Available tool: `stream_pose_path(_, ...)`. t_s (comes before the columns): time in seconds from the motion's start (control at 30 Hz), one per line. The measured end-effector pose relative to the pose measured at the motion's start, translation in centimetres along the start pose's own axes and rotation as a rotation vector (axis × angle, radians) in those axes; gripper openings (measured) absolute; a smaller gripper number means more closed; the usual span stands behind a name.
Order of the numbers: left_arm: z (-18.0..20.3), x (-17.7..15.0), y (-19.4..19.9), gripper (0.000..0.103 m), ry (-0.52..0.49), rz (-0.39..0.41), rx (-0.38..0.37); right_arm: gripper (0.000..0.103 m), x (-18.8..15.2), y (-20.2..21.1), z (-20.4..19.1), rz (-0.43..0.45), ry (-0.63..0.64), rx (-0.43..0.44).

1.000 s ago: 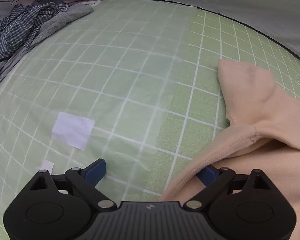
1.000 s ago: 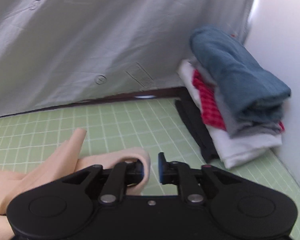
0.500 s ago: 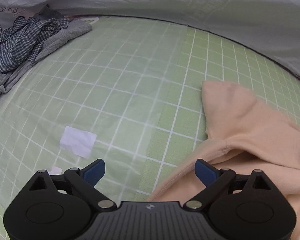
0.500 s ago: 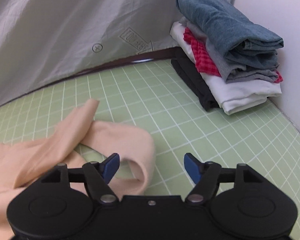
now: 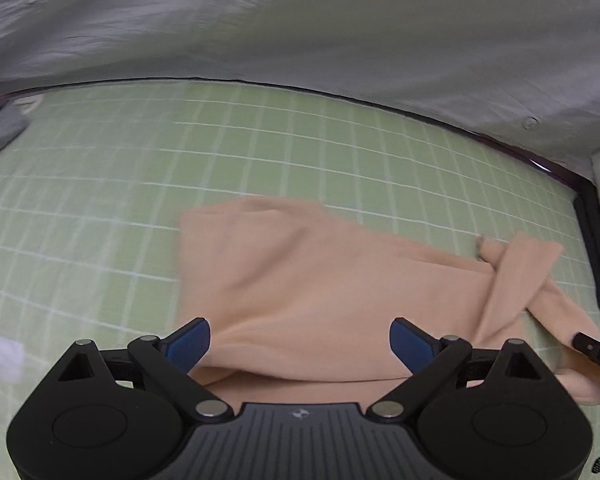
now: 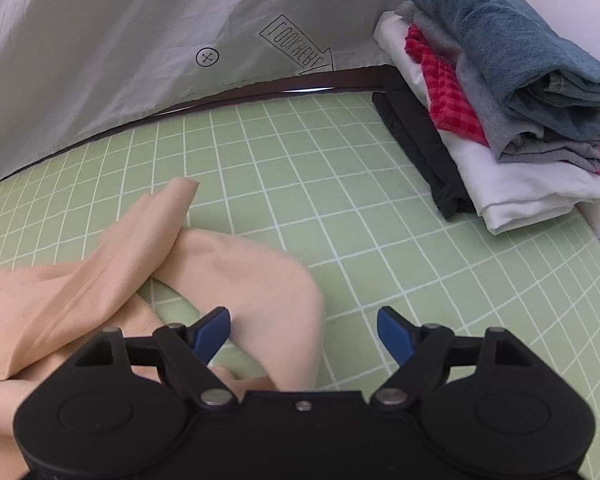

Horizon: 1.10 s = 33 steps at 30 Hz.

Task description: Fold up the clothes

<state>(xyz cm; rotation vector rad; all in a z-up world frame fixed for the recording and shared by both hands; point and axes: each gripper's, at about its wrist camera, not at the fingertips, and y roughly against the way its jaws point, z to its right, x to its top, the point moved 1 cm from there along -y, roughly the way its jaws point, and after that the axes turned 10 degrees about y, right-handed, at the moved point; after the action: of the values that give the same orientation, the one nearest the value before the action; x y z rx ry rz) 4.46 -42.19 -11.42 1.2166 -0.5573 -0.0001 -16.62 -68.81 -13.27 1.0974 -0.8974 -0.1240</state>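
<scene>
While the left gripper [image 5: 300, 340] hangs over the pale green cutting mat with its white grid [image 5: 260, 152], its blue-padded jaws stand wide apart and hold nothing. In that left wrist view the peach-coloured soft knit garment [image 5: 320, 280] lies flat on the mat, straight ahead of and partly under the jaws. Its body forms a broad panel with a fairly straight left edge. Its long axis runs across the view, from that edge toward the mat's right side, where a narrow sleeve [image 5: 516, 276] crosses over the cloth. A grey fabric backdrop [image 5: 340, 40] hangs behind the mat's far edge.

From the right wrist view, the right gripper [image 6: 304, 336] is also spread open and empty. A rounded loop of the peach cloth sits just ahead of its left finger [image 6: 212, 332], while its right finger hangs over bare mat. The sleeve points toward the far edge. A stack of folded clothes, blue denim on top [image 6: 500, 92], stands at the mat's far right corner, well apart from the garment.

I would judge the garment partly folded, not yet a compact packet. The right gripper is nearer the loose sleeve end, and the left nearer the body's flat panel.
</scene>
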Motion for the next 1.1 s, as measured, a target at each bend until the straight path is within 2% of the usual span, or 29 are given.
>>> stream_pose_path(0.17,6.0,-0.9,-3.7,0.095,-0.196,-0.057,-0.049,0.082,-0.3,-0.9,0.2,-0.022,-0.027,-0.010)
stream_pose_path(0.3,7.6,-1.7,-5.3,0.092,-0.227,-0.115,-0.090,0.083,-0.6,-1.6,0.3,-0.039,-0.050,-0.018)
stream_pose_path(0.4,8.4,-2.3,-5.9,0.089,-0.265,-0.121,-0.107,0.083,-0.8,-2.1,0.4,-0.052,-0.068,-0.024)
stream_pose_path(0.43,8.7,-2.4,-6.0,0.086,-0.290,-0.116,-0.109,0.083,-0.9,-2.3,0.5,-0.056,-0.073,-0.026)
stream_pose_path(0.53,9.5,-2.5,-6.9,0.065,-0.342,-0.104,-0.094,0.083,-1.0,-2.7,0.1,-0.068,-0.060,-0.036)
stream_pose_path(0.57,9.5,-2.5,-7.1,0.047,-0.339,-0.099,-0.092,0.083,-1.0,-2.9,-0.1,-0.072,-0.056,-0.039)
stream_pose_path(0.6,9.5,-2.4,-7.3,0.031,-0.332,-0.093,-0.088,0.083,-1.0,-2.9,-0.2,-0.069,-0.051,-0.047)
stream_pose_path(0.63,9.4,-2.3,-7.6,0.027,-0.325,-0.088,-0.085,0.083,-1.0,-2.8,-0.3,-0.062,-0.048,-0.050)
stream_pose_path(0.7,8.7,-1.7,-7.4,0.005,-0.281,-0.083,-0.106,0.080,-1.0,-2.5,-0.4,-0.037,-0.041,-0.049)
stream_pose_path(0.73,8.1,-1.3,-7.3,0.004,-0.249,-0.079,-0.120,0.072,-1.0,-2.2,-0.4,-0.016,-0.040,-0.037)
stream_pose_path(0.77,7.4,-0.8,-6.9,0.004,-0.223,-0.059,-0.114,0.057,-1.1,-1.9,-0.3,0.005,-0.039,-0.023)
stream_pose_path(0.8,6.6,-0.3,-6.4,0.004,-0.199,-0.032,-0.102,0.049,-1.1,-1.7,-0.1,0.016,-0.048,-0.014)
stream_pose_path(0.87,4.5,1.0,-5.2,0.004,-0.144,0.028,-0.069,0.022,-1.0,-1.3,0.2,0.038,-0.077,0.000)
stream_pose_path(0.97,0.0,3.7,-2.6,0.004,-0.024,0.141,0.014,0.017,-1.0,-0.3,0.7,0.082,-0.075,-0.047)
stream_pose_path(1.1,-9.6,6.5,0.5,0.004,0.214,0.262,0.233,0.017,-1.2,0.5,2.1,0.104,-0.096,-0.103)
